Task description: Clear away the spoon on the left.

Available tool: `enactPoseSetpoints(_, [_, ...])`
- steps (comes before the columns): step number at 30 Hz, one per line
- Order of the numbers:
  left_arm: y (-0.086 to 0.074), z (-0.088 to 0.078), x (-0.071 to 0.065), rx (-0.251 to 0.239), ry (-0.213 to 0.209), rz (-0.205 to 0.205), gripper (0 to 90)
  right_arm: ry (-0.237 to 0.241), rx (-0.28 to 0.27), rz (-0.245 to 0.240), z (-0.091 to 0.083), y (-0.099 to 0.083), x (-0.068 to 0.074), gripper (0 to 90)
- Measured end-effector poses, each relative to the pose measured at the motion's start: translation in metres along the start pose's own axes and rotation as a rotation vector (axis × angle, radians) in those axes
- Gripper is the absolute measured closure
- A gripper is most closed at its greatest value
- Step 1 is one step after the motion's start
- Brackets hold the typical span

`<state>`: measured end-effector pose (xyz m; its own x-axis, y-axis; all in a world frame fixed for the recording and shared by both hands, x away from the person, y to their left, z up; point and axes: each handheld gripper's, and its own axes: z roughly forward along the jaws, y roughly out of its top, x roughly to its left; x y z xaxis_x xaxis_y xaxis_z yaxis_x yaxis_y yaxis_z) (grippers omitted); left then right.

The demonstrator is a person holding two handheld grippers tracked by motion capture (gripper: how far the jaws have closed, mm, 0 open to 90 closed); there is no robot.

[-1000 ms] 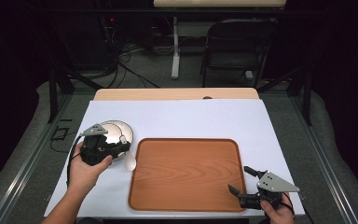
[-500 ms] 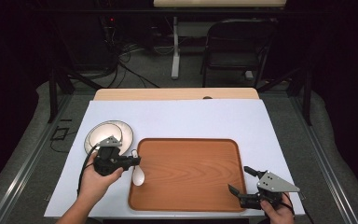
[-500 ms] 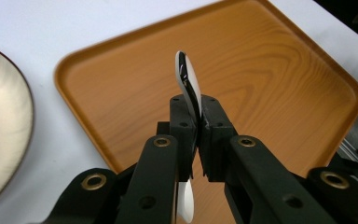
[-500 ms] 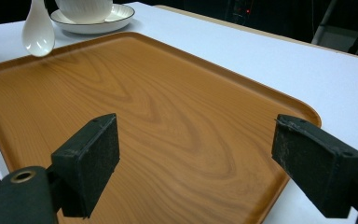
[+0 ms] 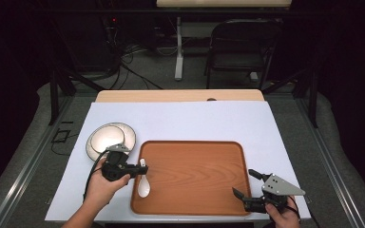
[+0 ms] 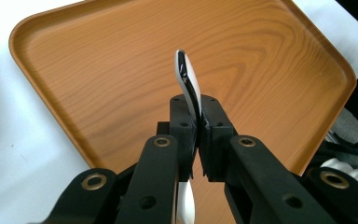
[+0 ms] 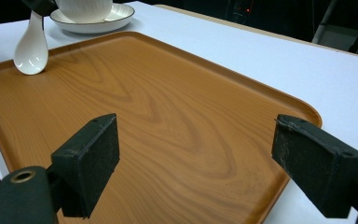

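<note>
The table [image 5: 180,118], under a white cover, carries a wooden tray [image 5: 195,175] at centre. Taking the tray as the clock face in the high view, a plate [image 5: 126,137] with a bowl [image 5: 105,137] on it sits off the tray at 10 o'clock, on the white cover.

The right gripper [image 5: 248,190] rests at 4 o'clock, at the tray's near right corner, held in the person's right hand [image 5: 281,217]. Its jaws stand wide apart with nothing between them; in the right gripper view only bare tray surface lies between the two pads.

The left gripper [image 5: 140,167] is at 9 o'clock, at the tray's left edge, in the left hand [image 5: 102,187]. Its jaws are clamped on the handle of a white spoon [image 5: 143,183]. In the left gripper view the handle end rises clear above the closed pads. The spoon's bowl end points toward 7 o'clock and sits inside the tray rim, just beside the left edge; the right gripper view shows it down on the tray surface.
</note>
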<state>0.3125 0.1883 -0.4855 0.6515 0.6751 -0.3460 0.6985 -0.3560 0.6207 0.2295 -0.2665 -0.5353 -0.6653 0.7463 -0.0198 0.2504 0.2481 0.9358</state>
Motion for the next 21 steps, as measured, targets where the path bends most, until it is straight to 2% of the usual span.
enactPoseSetpoints(7, [0.003,0.010,0.010,-0.013,-0.029,-0.055,85.2,0.001,0.001,0.002,0.000,0.000,0.000,14.4])
enactPoseSetpoints(8, [0.004,0.014,0.012,-0.014,-0.030,-0.078,85.2,0.000,0.001,0.001,0.000,0.000,0.000,14.4])
enactPoseSetpoints(11, [0.006,0.018,0.016,-0.013,-0.033,-0.100,85.1,0.000,0.000,0.001,0.000,0.000,0.000,14.4])
enactPoseSetpoints(12, [0.007,0.022,0.019,-0.013,-0.034,-0.126,85.1,-0.001,-0.001,0.000,0.000,0.000,0.000,14.4])
enactPoseSetpoints(14, [0.007,0.025,0.023,-0.017,-0.053,-0.152,85.1,-0.001,0.000,0.001,0.000,0.000,0.000,14.4])
enactPoseSetpoints(15, [0.007,0.025,0.023,-0.017,-0.053,-0.152,85.1,-0.001,-0.001,0.000,0.000,0.000,0.000,14.4])
enactPoseSetpoints(16, [0.008,0.029,0.027,-0.017,-0.057,-0.181,85.2,-0.001,0.000,0.000,0.000,0.000,-0.001,14.4])
enactPoseSetpoints(17, [0.008,0.029,0.027,-0.017,-0.057,-0.181,85.2,-0.001,0.000,0.000,0.000,0.000,-0.001,14.4])
enactPoseSetpoints(18, [0.008,0.032,0.030,-0.017,-0.065,-0.207,85.2,-0.001,0.000,-0.001,0.000,0.000,0.000,14.4])
enactPoseSetpoints(21, [0.009,0.035,0.033,-0.018,-0.071,-0.230,85.2,0.000,0.000,-0.001,0.000,0.000,0.000,14.4])
